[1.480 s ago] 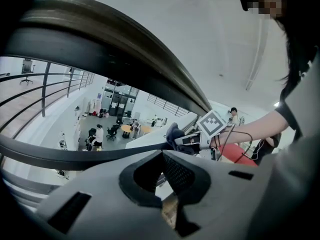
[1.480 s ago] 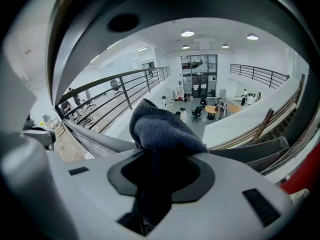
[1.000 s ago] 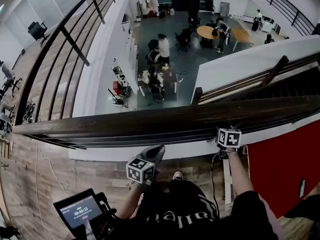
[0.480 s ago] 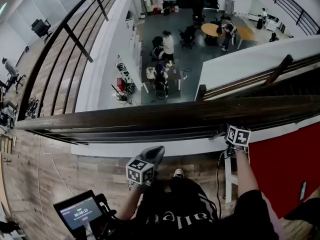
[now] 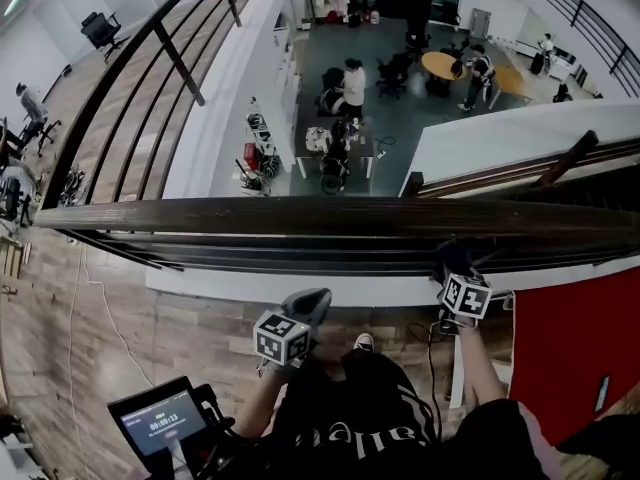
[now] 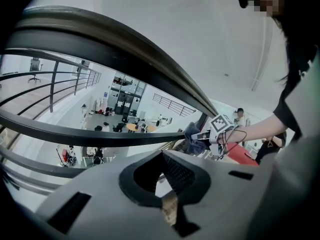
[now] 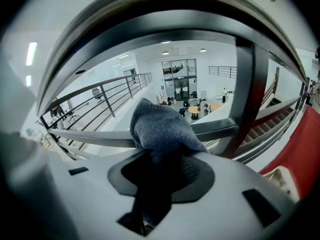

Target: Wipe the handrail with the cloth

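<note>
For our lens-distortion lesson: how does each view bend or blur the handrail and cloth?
Head view: handrail nearly straight, side railing looks curved. Left gripper view: handrail bows strongly, corners dark. Right gripper view: handrail arches overhead, cloth sharp.

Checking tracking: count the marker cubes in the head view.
2. One cube on the left gripper, low, short of the handrail; one cube on the right gripper, holding the cloth at the handrail.

Lower centre of the head view: black short-sleeved top with white lettering [image 5: 345, 433] (too warped to read). Pale grey moulded-plastic left gripper [image 5: 308, 306] and right gripper [image 5: 452, 265], each carrying a white cube with black square markers [image 5: 281, 339]; thin black cable [image 5: 427, 358] beside the right forearm.
</note>
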{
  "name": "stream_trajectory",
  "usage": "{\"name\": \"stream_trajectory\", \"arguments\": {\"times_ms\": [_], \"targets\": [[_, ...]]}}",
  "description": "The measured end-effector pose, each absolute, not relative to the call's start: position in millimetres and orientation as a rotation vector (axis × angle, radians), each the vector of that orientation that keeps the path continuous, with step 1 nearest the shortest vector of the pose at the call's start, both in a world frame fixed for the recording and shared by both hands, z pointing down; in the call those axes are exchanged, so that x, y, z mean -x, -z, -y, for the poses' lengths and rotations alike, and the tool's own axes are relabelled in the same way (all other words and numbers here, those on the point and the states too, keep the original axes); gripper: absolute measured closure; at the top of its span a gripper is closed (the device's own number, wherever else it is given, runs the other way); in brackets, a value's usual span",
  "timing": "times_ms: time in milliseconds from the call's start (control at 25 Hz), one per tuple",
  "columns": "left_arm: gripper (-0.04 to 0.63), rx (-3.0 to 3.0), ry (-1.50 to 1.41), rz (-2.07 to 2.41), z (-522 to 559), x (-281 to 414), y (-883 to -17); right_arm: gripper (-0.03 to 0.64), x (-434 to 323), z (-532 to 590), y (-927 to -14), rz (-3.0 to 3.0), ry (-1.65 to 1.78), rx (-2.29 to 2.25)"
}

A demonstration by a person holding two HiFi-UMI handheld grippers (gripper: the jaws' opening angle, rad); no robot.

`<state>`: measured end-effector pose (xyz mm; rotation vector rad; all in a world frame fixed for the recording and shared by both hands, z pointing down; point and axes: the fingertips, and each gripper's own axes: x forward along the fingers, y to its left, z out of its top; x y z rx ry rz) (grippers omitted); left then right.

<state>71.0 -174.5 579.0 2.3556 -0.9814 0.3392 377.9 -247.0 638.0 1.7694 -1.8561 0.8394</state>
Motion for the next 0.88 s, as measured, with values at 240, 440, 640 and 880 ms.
{"name": "stream_trajectory", "arguments": {"times_ms": [240,440,640,880], "targets": [[0.595,-2.345,-0.354,1.018,168,14,-581,0.508,-232,230,-657,1.919,-0.877,-1.593],[0.595,-2.330,-0.354,1.050,163,108,-585,0.508,-109,227,-668,1.942,-0.873,-1.479],[0.595,-2.294,-0.349,1.079,164,186,-602,0.508,-2,237,-679,1.984,-0.842,-1.371],[0.595,-2.252,-0.332,1.129,172,269,-633,0.508,113,253,-708,2.003,-0.806,-1.231]]}}
